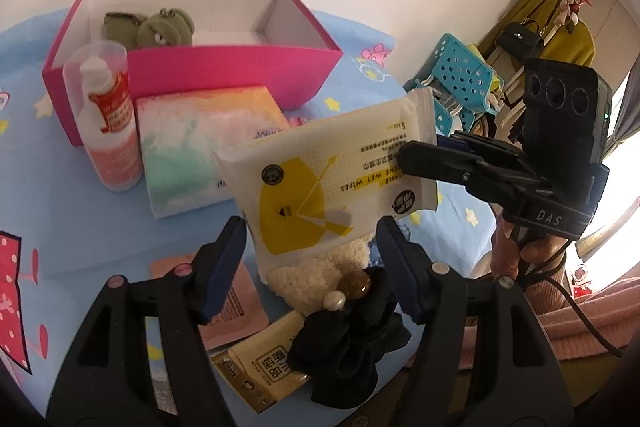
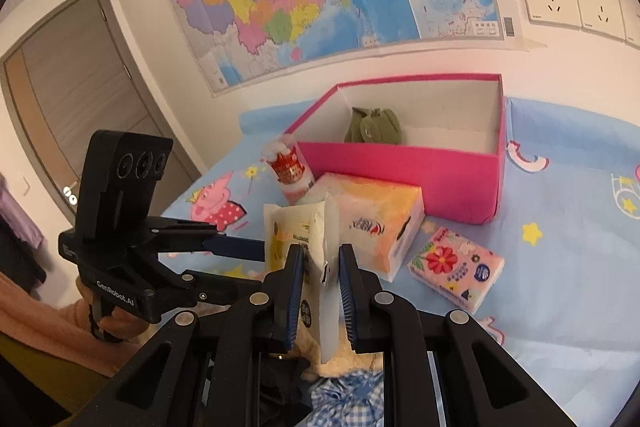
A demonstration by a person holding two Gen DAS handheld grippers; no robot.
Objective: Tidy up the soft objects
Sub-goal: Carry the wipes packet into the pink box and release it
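A white and yellow wet wipes pack (image 1: 320,179) hangs in the air over the blue bed sheet. My right gripper (image 1: 416,153) comes in from the right and is shut on the pack's sealed edge (image 2: 325,267). Below it, my left gripper (image 1: 312,251) stands open; the pack's lower corner hangs between its fingers without touching the pads. Under the pack lie a cream fluffy item (image 1: 316,275) and a black scrunchie with beads (image 1: 348,347). Farther back, a pink box (image 1: 192,67) holds a green plush toy (image 1: 152,27).
A bottle (image 1: 108,119) and a large tissue pack (image 1: 200,147) stand in front of the box. A flowered pocket tissue pack (image 2: 456,267) lies to the right, with blue checked cloth (image 2: 348,395) near me. Sachets (image 1: 236,303) lie below my left fingers. A teal basket (image 1: 460,75) sits beyond the bed.
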